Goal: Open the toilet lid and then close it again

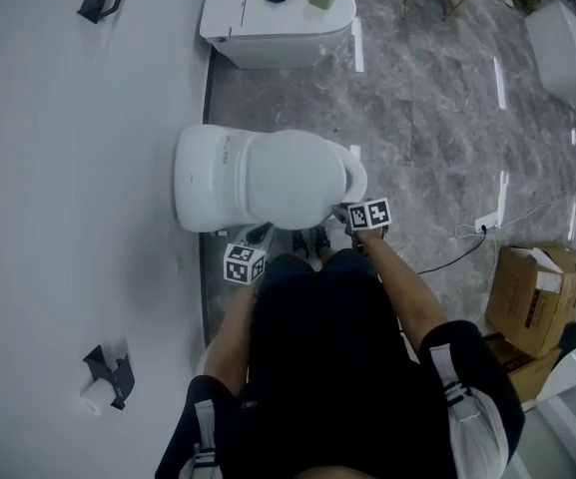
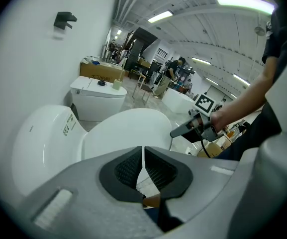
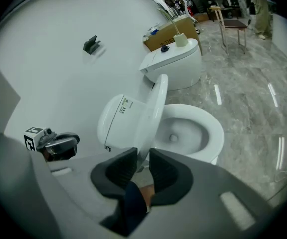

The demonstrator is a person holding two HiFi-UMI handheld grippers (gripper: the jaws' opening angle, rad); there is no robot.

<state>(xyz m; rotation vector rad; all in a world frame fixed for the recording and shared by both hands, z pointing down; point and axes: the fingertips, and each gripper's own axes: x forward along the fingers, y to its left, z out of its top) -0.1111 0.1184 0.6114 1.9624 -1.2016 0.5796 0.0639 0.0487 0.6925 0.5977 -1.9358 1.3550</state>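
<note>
Toilet lid (image 3: 150, 113) first: where is it right now?

Raised, close to upright, hinged at the tank (image 3: 114, 118) end by the wall (image 1: 68, 168). The bowl (image 3: 219, 133) lies bare beside it (to the right of the lid, as the right gripper's camera sees it).

And the right gripper (image 3: 142, 169)?

Jaws a little apart, gripping nothing. The lid is dead ahead of it, seen edge-on, and its free edge lines up with the gap between the jaws. I can't tell whether a pad touches that edge.

The left gripper (image 2: 143, 172)?

Jaws closed together, empty, facing the lid's outer side and well short of it. The right one is clearly nearer the free edge.

So what does the next move turn on?

My guess is the hinge. The lid runs long from the hinge up to the free edge, so it can only swing about the line at the tank. From where the right gripper sits, a push toward the tank would lean the lid fully open, and drawing it over the bowl would bring it down. Either way the right hand looks placed for it.
</note>
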